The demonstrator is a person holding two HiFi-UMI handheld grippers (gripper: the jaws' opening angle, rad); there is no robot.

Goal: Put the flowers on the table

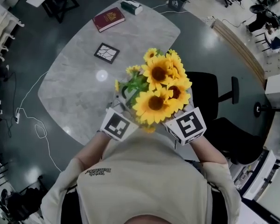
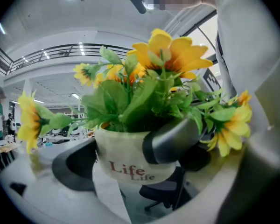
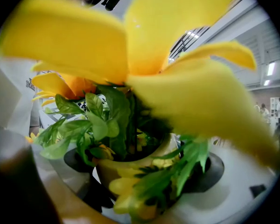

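Upright flower pot, sunflowers facing up, long axis vertical. The left gripper and right gripper each clamp its sides

Both arms are bent and drawn in ahead of the chest, the left gripper and right gripper close together, marker cubes upward, each with jaws closed on the pot from opposite sides.
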